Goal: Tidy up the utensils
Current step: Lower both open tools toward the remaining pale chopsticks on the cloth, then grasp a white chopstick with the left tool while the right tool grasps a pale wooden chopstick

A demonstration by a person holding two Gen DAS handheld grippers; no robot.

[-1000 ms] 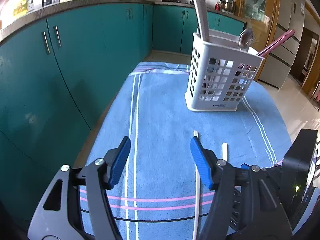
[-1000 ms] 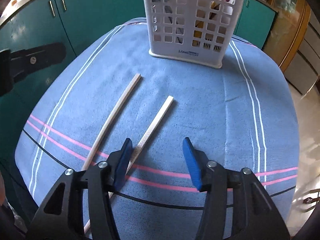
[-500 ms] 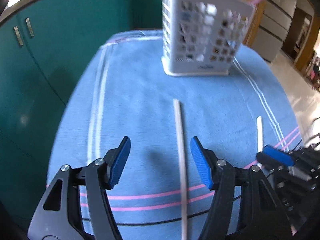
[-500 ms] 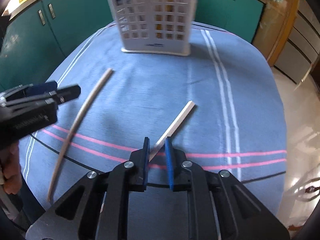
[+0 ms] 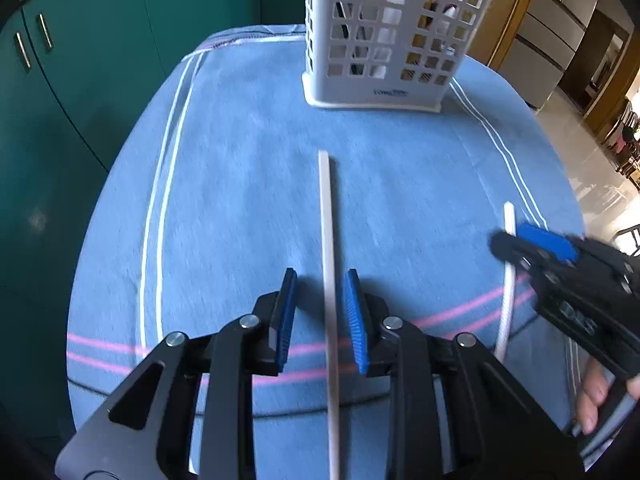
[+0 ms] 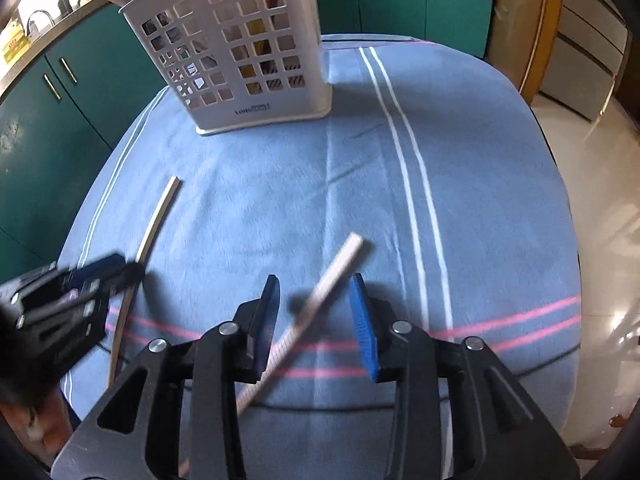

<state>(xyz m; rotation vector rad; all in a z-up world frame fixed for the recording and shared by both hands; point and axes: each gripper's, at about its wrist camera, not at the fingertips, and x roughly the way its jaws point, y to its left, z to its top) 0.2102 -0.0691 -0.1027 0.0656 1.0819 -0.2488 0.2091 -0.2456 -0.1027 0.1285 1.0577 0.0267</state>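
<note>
Lying between each gripper's parted jaws: one white chopstick (image 5: 329,264) apiece.

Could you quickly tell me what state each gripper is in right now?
Left gripper: open, fingers either side of a chopstick.
Right gripper: open, fingers either side of the other chopstick.

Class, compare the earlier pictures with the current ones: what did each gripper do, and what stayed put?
The left gripper narrowed around the left chopstick, not yet touching. The right gripper, clamped half a second ago, reopened around the right chopstick. The utensil basket stayed put.
</note>
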